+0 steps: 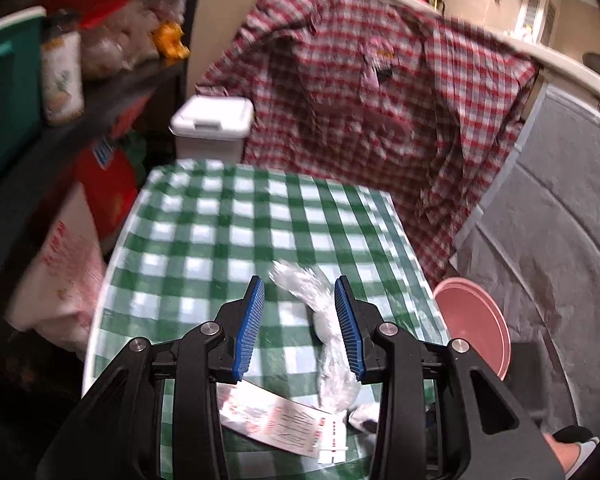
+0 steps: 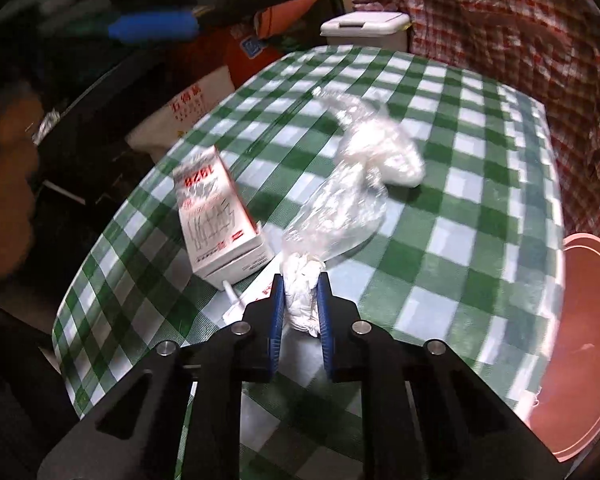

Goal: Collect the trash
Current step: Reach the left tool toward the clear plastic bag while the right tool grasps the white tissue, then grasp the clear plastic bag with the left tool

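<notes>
Right gripper [image 2: 300, 280] clamped on the white wad [image 2: 302, 300] at the near end of a crinkled clear plastic bag [image 2: 348, 184], blue pads pressing both sides. Bag stretched across the green checked tablecloth [image 2: 460, 240], just beside a white box with red print [image 2: 216, 224]. Left gripper [image 1: 299, 294] hanging over the same bag, jaws apart, nothing pinched. Pink bowl [image 2: 580, 340] off the table's right edge. White lidded bin [image 1: 212, 124] beyond the far edge.

The tablecloth [image 2: 440, 184] was green-and-white checked, the shirt [image 1: 360, 92] red-and-white plaid, the basin [image 2: 580, 344] pink, the bin [image 1: 212, 120] white.
</notes>
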Demonstrator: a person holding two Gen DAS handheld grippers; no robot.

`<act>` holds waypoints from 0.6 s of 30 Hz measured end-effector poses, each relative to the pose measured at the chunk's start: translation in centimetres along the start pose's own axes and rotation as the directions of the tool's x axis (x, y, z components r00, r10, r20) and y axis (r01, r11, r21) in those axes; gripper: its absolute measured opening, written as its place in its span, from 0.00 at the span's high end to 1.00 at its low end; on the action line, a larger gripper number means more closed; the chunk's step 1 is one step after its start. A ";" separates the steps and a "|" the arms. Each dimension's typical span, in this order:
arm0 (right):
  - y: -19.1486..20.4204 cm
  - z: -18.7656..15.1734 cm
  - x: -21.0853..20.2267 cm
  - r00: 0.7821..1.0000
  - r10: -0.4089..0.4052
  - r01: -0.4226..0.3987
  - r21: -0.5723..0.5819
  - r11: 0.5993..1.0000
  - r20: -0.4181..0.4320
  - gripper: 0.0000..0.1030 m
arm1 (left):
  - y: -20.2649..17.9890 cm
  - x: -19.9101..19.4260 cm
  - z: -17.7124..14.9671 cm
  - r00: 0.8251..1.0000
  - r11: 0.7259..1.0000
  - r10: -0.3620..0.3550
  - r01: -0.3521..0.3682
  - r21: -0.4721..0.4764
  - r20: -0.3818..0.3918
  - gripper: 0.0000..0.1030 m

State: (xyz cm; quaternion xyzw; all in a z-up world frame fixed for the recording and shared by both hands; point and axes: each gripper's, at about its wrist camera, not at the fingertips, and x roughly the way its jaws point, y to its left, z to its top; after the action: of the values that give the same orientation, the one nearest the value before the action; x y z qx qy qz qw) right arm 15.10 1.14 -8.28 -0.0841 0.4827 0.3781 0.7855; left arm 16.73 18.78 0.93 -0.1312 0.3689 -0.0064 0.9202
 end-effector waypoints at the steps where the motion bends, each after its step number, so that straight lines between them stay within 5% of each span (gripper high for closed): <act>1: -0.3 0.0 -0.3 1.000 -0.006 0.006 0.004 1.000 0.007 0.84 | -0.4 0.8 -0.3 1.000 1.000 -0.007 0.007 0.006 -0.022 0.64; 11: -5.2 0.1 -3.9 0.986 -0.131 0.121 0.105 0.987 0.101 0.84 | -3.9 8.0 -3.3 0.979 0.994 0.002 0.021 0.110 -0.203 0.59; 18: -7.2 0.1 -6.0 0.970 -0.187 0.164 0.147 0.975 0.158 0.84 | -3.9 10.5 -3.8 0.970 0.992 0.046 -0.016 0.124 -0.239 0.55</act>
State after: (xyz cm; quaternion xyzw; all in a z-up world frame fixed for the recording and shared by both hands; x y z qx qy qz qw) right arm 18.55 -6.94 -4.95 -0.0413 0.4281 0.2799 0.8583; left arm 22.10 13.01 -7.88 -0.0675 0.4791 -0.0304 0.8746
